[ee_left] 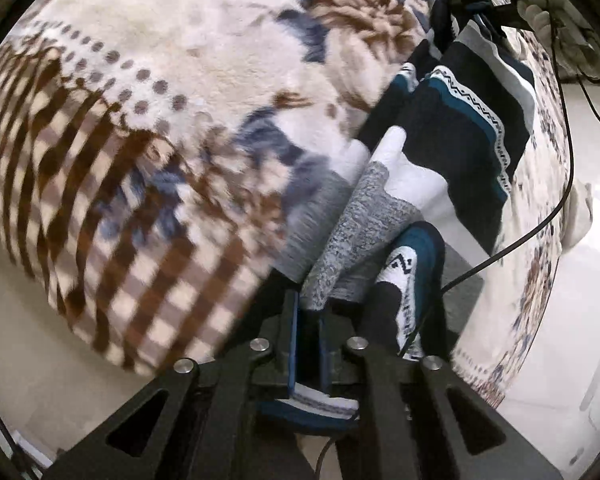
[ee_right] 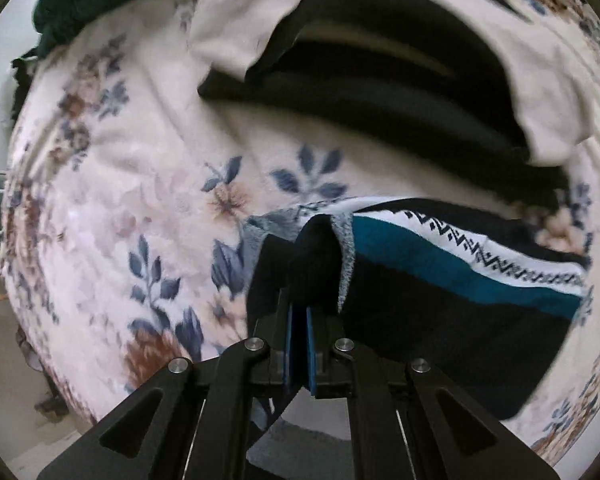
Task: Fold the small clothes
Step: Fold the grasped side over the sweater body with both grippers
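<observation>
Over the blanket the sweater is held stretched: one edge is clamped in the left gripper, another in the right gripper. No fold is laid yet; other clothes remain unfolded.

Sweater: navy, teal, white and speckled grey bands with black zigzag trim. Blanket: cream, brown checks, blue-and-brown flowers.

each wrist view looks steeply down along its own fingers, close above the blanket. both share the striped garment and that blanket.
</observation>
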